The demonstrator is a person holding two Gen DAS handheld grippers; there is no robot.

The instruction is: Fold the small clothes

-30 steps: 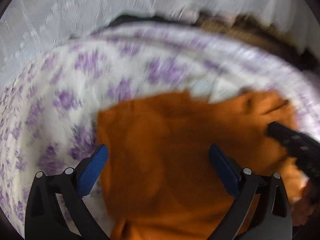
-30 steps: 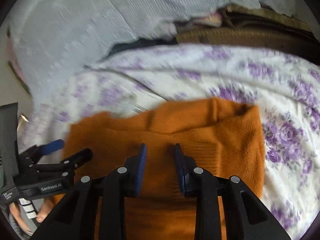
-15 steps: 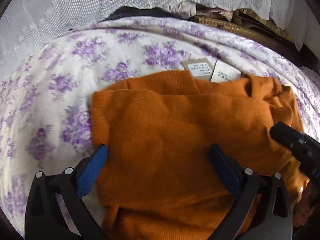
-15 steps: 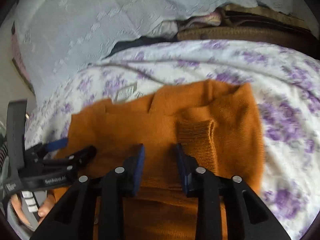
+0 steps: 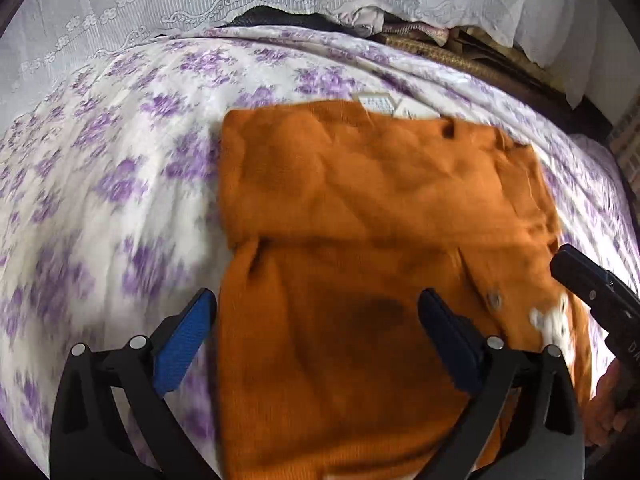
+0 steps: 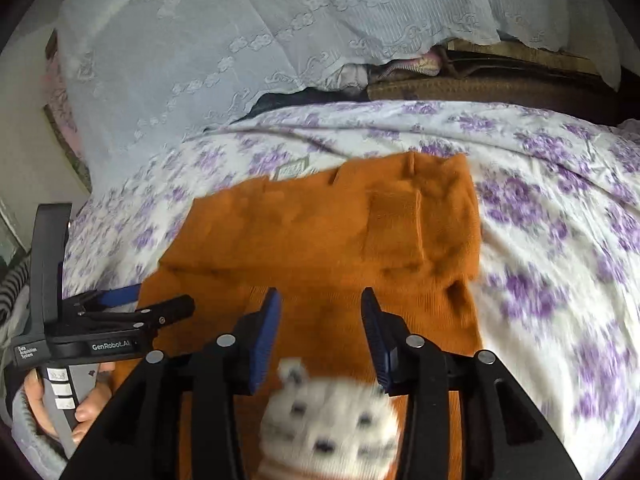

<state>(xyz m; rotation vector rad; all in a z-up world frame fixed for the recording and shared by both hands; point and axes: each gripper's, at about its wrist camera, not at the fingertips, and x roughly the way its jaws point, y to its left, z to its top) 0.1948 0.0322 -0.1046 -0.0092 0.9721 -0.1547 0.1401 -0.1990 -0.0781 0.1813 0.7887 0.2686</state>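
On bedsheet [image 5: 120, 184]: sweater [image 5: 360, 208] now folded

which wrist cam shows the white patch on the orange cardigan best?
Right wrist. The white patch fills the foreground between the right gripper's open fingers, dark marks visible though blurred. The left wrist view shows it only as a small white smear near the orange cardigan's right edge.

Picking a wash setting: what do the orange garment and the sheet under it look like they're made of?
The orange cardigan looks like a soft knit, perhaps wool or acrylic: matte, slightly fuzzy, with fine ribbing and a button. The label is too blurred to read. The floral bedsheet looks like thin woven cotton or a blend: smooth, matte, printed with purple flowers, lying in shallow creases.
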